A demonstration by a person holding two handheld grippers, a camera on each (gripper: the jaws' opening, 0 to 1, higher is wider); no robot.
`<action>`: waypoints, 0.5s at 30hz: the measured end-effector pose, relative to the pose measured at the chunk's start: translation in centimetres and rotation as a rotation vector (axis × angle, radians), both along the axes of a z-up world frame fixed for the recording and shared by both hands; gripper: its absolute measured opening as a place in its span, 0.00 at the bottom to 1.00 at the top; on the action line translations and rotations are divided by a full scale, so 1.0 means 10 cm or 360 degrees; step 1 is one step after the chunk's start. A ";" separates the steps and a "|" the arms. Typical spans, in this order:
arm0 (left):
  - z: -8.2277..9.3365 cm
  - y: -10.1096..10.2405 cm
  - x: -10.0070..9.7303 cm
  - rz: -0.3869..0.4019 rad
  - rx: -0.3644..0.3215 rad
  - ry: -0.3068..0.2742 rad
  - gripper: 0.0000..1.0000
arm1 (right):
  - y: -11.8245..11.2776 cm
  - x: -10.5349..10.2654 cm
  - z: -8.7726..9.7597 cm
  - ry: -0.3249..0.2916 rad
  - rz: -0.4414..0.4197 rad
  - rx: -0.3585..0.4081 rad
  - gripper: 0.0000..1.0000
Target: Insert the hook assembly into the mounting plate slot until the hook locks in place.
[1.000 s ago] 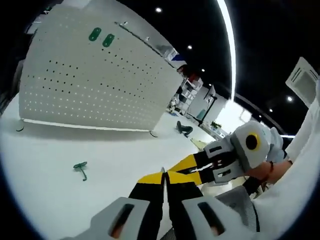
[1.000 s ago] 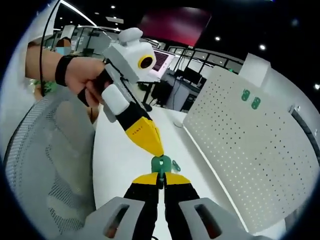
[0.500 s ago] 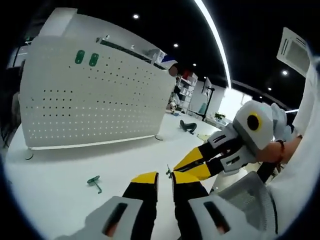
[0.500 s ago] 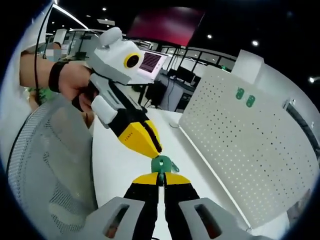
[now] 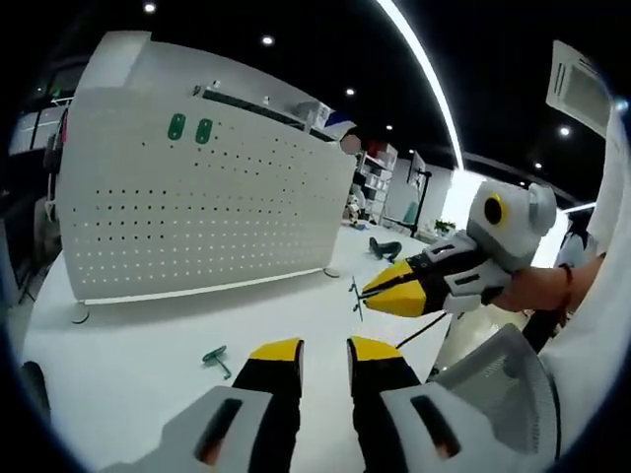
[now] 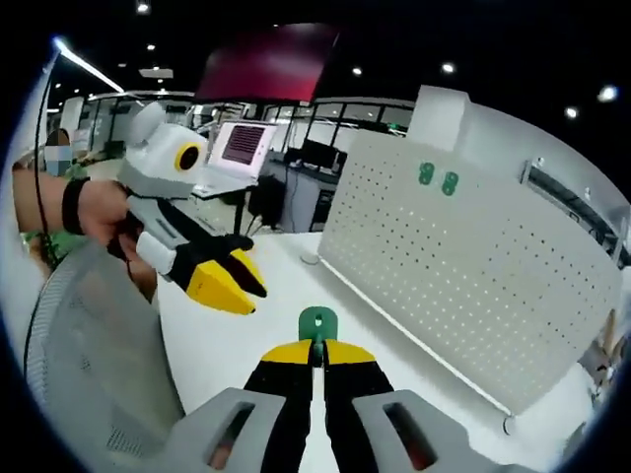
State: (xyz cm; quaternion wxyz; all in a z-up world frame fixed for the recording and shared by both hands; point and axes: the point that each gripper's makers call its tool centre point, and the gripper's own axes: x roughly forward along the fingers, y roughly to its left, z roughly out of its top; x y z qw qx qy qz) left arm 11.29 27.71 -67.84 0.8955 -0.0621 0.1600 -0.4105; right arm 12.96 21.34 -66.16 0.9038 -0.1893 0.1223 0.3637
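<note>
Since the earlier frames the two grippers have separated: the left gripper (image 5: 324, 347), whose yellow tips were pressed together against the green hook, now has its jaws apart with nothing between them, and in the right gripper view it stands off to the left (image 6: 232, 286), well clear of the hook. The right gripper (image 6: 317, 347) keeps its jaws clamped on the green hook assembly (image 6: 317, 322), which sticks up just above the tips; in the left gripper view it appears as a thin piece at the tip of that gripper (image 5: 356, 294). I judge the hook to be small, light, stiff plastic, a little slippery, so a firm grip low on its stem seems best, leaving the head free for the slot. The white perforated mounting plate (image 6: 473, 266) stands upright on the table (image 5: 148, 345), with two green pieces (image 5: 189, 129) near its top. Another green hook (image 5: 217, 359) lies on the table, near the plate.
</note>
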 end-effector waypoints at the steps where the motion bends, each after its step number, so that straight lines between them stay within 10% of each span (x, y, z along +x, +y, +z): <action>1: 0.00 0.01 0.00 0.0007 0.0005 -0.0011 0.23 | 0.00 0.01 0.00 0.0009 0.0012 0.0006 0.01; 15: 0.05 -0.05 -0.02 -0.0055 0.0009 -0.0087 0.26 | -0.12 0.27 0.21 -0.0076 -0.0207 0.0087 0.01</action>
